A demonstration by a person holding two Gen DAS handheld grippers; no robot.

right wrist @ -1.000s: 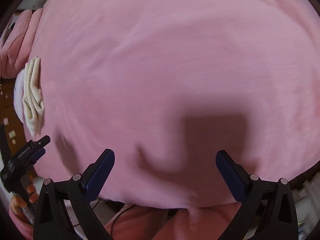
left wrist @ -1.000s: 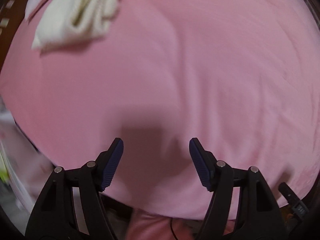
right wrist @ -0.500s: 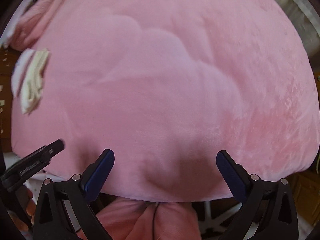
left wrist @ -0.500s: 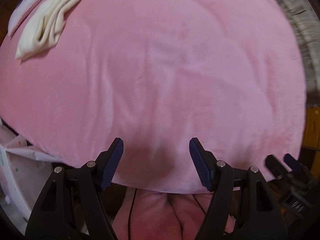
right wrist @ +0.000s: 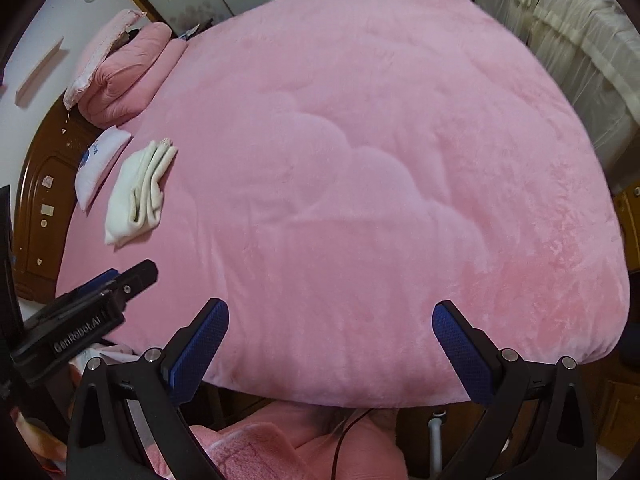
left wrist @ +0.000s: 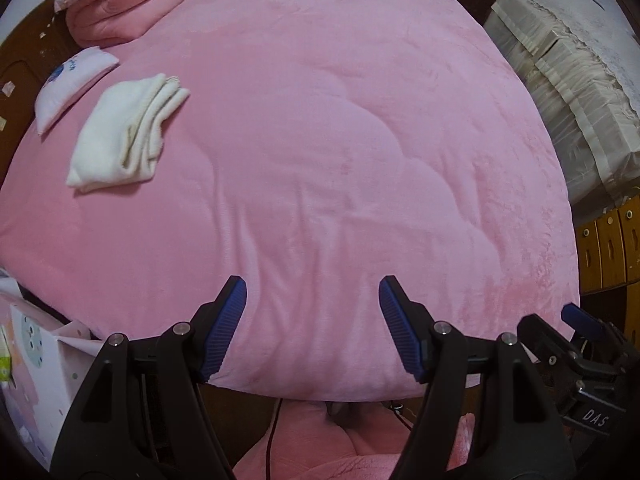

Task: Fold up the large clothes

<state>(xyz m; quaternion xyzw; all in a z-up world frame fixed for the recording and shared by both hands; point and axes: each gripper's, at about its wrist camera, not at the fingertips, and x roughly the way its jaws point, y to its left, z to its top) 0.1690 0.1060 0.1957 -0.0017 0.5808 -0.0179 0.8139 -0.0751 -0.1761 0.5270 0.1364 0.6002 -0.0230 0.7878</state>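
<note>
Both my claws are empty with jaws spread wide, left claw [left wrist: 312, 300] and right claw [right wrist: 330, 322] hanging over the near edge of the bed [left wrist: 340, 160]. The folded white garment [left wrist: 124, 136] lies flat on the pink cover near the headboard side, just beside a small pillow [left wrist: 68, 80]. A rolled pink quilt [right wrist: 124, 76] sits further back.

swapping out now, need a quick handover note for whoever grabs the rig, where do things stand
Left gripper: open, empty, above the near edge of the bed.
Right gripper: open, empty, beside it.
Folded white garment lies on the pink blanket, far left near the small pillow.
Done: that one piece looks folded.
Left: no unfolded clothing is in view; check for the next item.
</note>
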